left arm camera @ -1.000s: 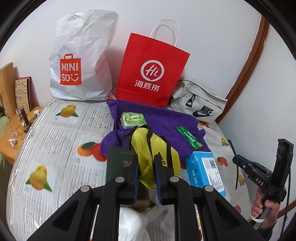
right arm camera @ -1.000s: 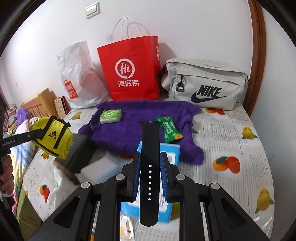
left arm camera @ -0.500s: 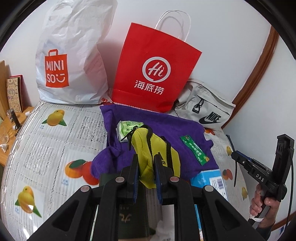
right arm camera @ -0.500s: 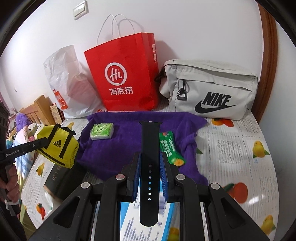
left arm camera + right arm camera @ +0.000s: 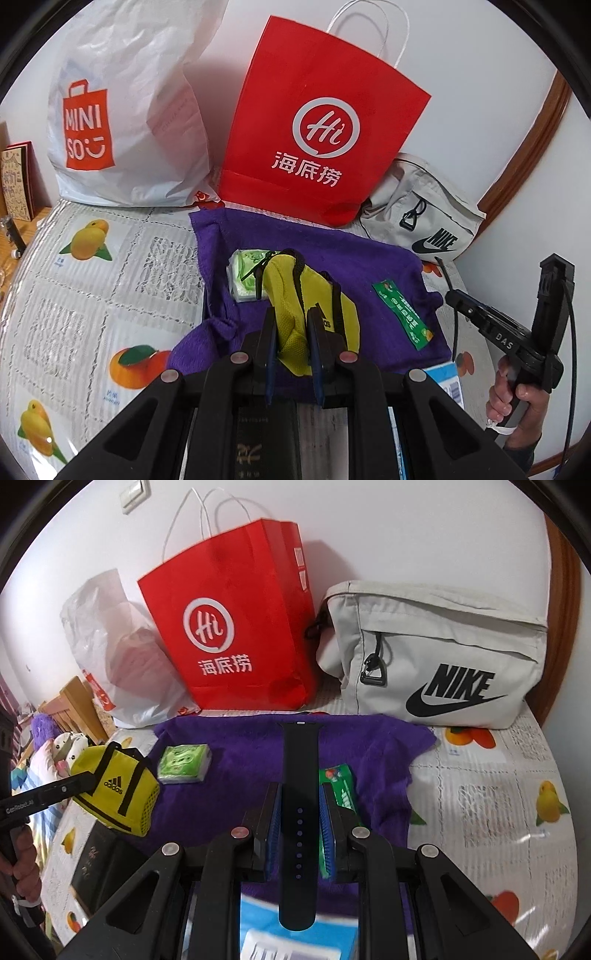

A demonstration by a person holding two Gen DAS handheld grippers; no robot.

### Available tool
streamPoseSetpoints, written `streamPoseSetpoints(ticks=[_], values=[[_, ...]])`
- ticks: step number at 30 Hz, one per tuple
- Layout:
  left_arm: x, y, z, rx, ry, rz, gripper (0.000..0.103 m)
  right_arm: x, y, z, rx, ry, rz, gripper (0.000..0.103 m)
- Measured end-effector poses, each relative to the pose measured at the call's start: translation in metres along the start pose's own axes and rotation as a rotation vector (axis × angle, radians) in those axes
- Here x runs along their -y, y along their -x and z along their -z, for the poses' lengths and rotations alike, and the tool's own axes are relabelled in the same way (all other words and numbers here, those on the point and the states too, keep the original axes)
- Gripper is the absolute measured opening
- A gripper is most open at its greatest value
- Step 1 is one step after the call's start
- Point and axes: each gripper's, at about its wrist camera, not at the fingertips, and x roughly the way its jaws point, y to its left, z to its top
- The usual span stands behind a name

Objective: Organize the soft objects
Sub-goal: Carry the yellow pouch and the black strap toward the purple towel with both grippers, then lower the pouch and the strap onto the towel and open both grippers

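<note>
My left gripper [image 5: 291, 314] is shut on a small yellow Adidas pouch [image 5: 310, 306] and holds it above the near edge of a purple towel [image 5: 332, 254]. It also shows in the right wrist view [image 5: 118, 786]. My right gripper [image 5: 300, 790] is shut on a black watch strap [image 5: 299, 812], held upright over the purple towel [image 5: 251, 746]. A green tissue pack [image 5: 183, 763] and a green snack bar [image 5: 341, 790] lie on the towel. The right gripper shows at the right in the left wrist view [image 5: 448, 295].
A red paper bag [image 5: 236, 627], a white Miniso plastic bag [image 5: 122, 110] and a grey Nike bag [image 5: 436, 657] stand against the wall. A blue box [image 5: 299, 938] and a dark book [image 5: 99, 864] lie near me on the fruit-print cover [image 5: 92, 280].
Both grippers have moved forward toward the wall, carrying the pouch and the strap over the purple towel. The bags at the back appear larger.
</note>
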Motion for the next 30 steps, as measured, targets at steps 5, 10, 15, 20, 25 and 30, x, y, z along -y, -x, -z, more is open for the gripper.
streamPoseSetpoints(ticks=[5, 10, 15, 20, 25, 30], values=[[-0.002, -0.018, -0.005, -0.022, 0.009, 0.019, 0.015, 0.000, -0.027, -0.005, -0.037, 0.022, 0.004, 0.020], [-0.002, -0.036, -0.006, -0.059, 0.004, 0.019, 0.015, 0.000, -0.051, -0.002, -0.102, 0.043, 0.012, 0.020], [-0.007, -0.048, -0.001, -0.106, 0.019, 0.030, 0.015, 0.000, -0.061, 0.005, -0.163, 0.065, 0.024, 0.020], [-0.007, -0.054, 0.001, -0.132, 0.010, 0.018, 0.015, 0.002, -0.071, 0.007, -0.205, 0.055, 0.025, 0.020], [-0.006, -0.058, 0.004, -0.155, 0.005, 0.002, 0.016, 0.003, -0.077, 0.006, -0.226, 0.057, 0.031, 0.020], [-0.007, -0.060, 0.004, -0.165, 0.001, -0.007, 0.017, 0.004, -0.081, 0.003, -0.238, 0.053, 0.036, 0.020]])
